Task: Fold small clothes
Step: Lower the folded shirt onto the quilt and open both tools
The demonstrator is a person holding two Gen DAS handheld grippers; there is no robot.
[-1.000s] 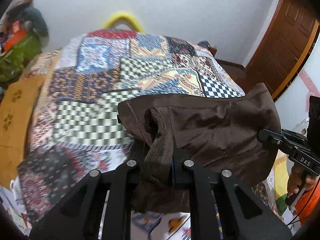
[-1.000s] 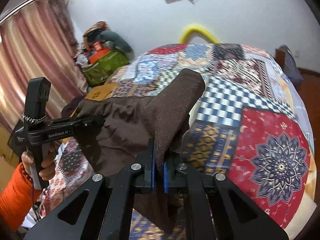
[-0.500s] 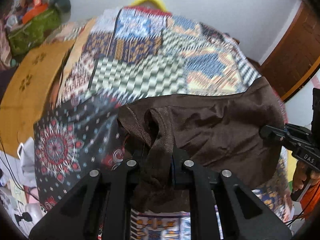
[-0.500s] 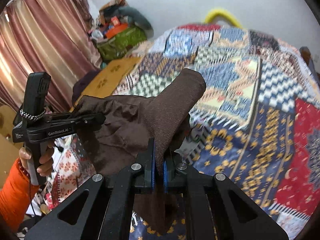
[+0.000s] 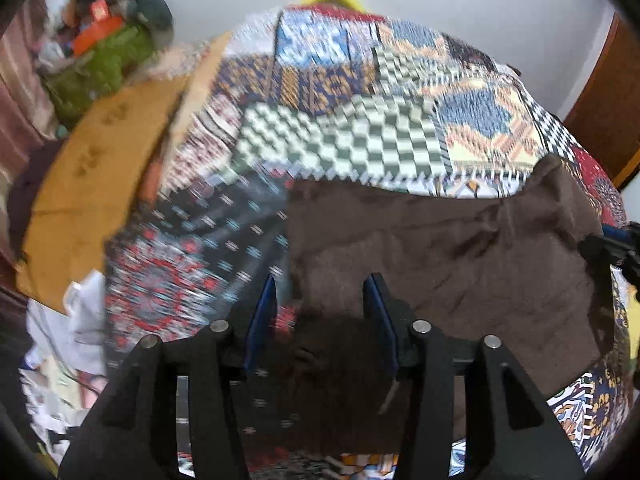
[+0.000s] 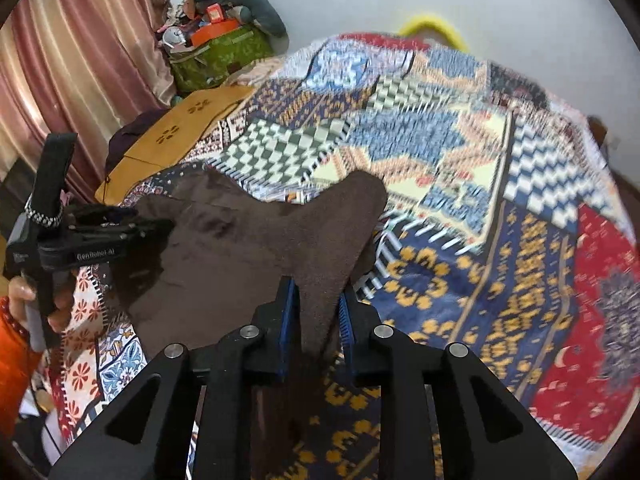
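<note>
A small dark brown garment (image 5: 460,248) lies spread on the patchwork quilt (image 5: 360,140) near its front edge. My left gripper (image 5: 320,304) hangs over the garment's left corner. Its jaws are opening, and the blue pads (image 5: 262,320) stand well apart from the cloth that lies loose between them. In the right wrist view the garment (image 6: 240,248) rises in a peak between the jaws of my right gripper (image 6: 316,312). Those jaws are opening too, and the pads no longer pinch the cloth. The left gripper (image 6: 132,220) appears there at the garment's far corner, held by a hand (image 6: 20,296).
The quilt (image 6: 480,160) covers a bed stretching away to a white wall. A tan wooden board (image 6: 180,132) lies along the bed's left side. Beyond it stand a green bag (image 6: 224,52) piled with clutter and a pink curtain (image 6: 60,60). A brown door (image 5: 608,120) stands at the right.
Both grippers came down toward the quilt with the garment, which now rests on it. Both sets of jaws, shut on the cloth before, have come apart and released it.
</note>
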